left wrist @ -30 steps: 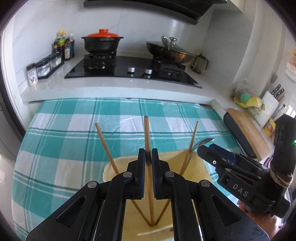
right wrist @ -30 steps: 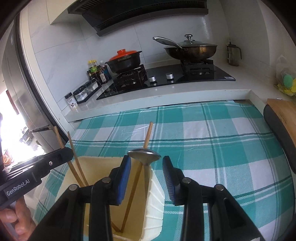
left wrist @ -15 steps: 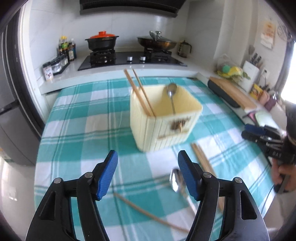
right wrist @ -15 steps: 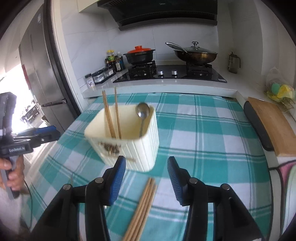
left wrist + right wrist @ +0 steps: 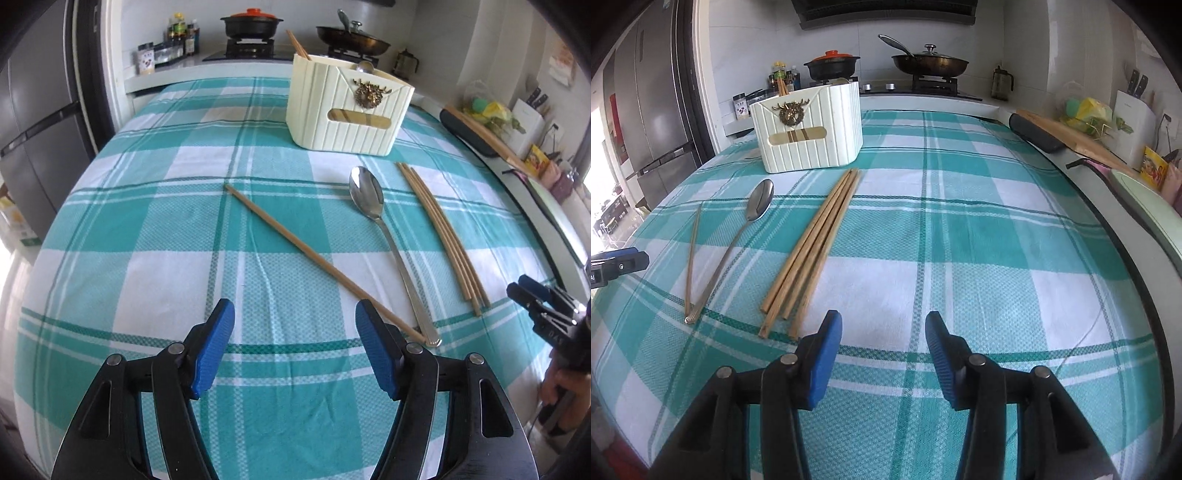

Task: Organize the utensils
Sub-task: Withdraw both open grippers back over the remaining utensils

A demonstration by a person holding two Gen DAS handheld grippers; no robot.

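left gripper [image 5: 294, 341]: jaws just opened wide, empty | right gripper [image 5: 882, 343]: part-open, empty | loose chopsticks [image 5: 812, 247], spoon [image 5: 384, 236] lie flat on table [image 5: 979, 229], awaiting holder [image 5: 347, 107]

Black grippers [image 5: 294, 341] (blue ribbed pads, silver screws)

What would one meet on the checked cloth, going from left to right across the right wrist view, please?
single chopstick → spoon → bundle of chopsticks; the cream utensil holder stands behind them, spanning spoon and bundle.
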